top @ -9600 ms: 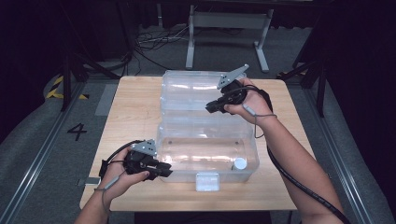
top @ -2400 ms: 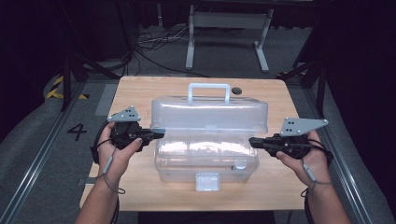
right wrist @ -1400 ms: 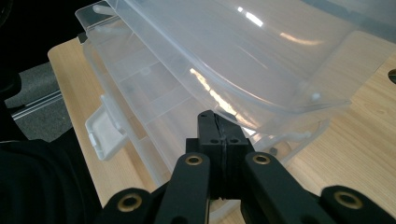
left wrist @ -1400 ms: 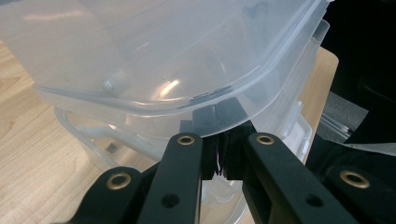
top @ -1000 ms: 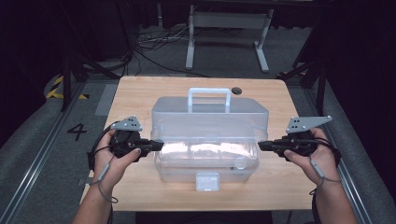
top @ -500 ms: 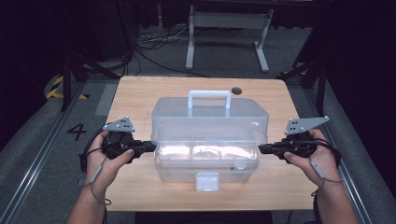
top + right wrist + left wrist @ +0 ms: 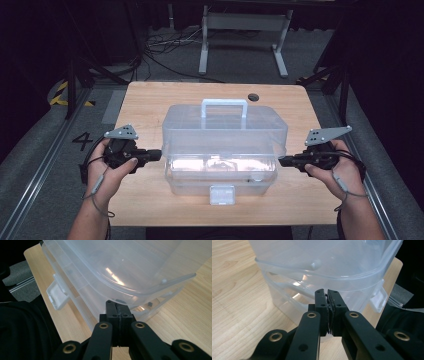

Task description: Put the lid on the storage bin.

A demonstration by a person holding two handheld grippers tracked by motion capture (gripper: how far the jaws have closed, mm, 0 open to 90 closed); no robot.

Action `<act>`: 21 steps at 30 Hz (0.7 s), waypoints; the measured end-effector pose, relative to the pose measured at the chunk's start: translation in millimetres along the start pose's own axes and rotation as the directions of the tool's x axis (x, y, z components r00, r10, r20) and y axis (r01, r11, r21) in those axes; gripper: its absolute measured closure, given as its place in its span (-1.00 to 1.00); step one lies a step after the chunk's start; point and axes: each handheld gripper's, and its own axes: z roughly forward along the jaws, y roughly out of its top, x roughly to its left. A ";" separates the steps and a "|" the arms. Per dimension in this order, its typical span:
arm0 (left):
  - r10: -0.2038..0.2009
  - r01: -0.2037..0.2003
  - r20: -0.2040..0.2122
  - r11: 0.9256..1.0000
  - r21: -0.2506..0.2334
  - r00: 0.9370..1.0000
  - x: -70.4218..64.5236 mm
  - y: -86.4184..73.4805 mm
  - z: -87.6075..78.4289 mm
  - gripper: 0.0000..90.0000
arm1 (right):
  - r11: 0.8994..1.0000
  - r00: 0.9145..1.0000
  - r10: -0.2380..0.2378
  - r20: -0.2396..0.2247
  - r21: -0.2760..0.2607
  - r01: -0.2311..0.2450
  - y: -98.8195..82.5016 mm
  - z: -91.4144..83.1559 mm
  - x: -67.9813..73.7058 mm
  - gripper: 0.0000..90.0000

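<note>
Two black two-jaw grippers are at work, one in each of your hands. Your left gripper [image 7: 159, 154] is at the left end of the big see-through plastic box with a white carry handle [image 7: 224, 145], and your right gripper [image 7: 281, 161] is at the right end. The box sits in the middle of the light wooden table [image 7: 145, 100], with its lid down over the bottom part.

Look at the jaws. In the left gripper view the left gripper [image 7: 327, 293] has its jaws pressed together with nothing between them, and the tip sits just under the lid's rim. In the right gripper view the right gripper [image 7: 115, 303] is pinched closed the same way, empty, with its tip right at the lid's rim. So you are not holding the box. You are only poking at its two ends.

It looks like you are setting the lid down or pushing the box square. To do that well, keep both tips at the same height, so the lid does not tip to one side. Push gently and evenly from both ends. If one hand pushes harder, the box may slide across the table.

Watch the small white latch [image 7: 222, 194] at the front. It hangs loose below the lid, so the box is likely not locked yet. Keep the tips off the thin rim edge, since slick plastic can make them slip.
</note>
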 end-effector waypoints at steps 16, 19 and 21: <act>-0.042 0.043 -0.061 0.999 0.003 0.997 10.3 -7.4 -8.1 0.94 | 0.999 1.000 0.015 0.009 0.043 -0.016 -3.0 2.0 -1.5 1.00; -0.046 0.046 -0.061 0.999 0.003 0.997 12.7 -8.3 -8.4 0.94 | 0.998 1.000 0.012 0.015 0.055 -0.013 -3.4 2.4 -1.4 1.00; -0.053 0.053 -0.068 0.999 0.005 0.996 14.1 -9.0 -8.4 0.94 | 0.998 1.000 0.009 0.010 0.064 -0.009 -3.7 3.3 -1.2 1.00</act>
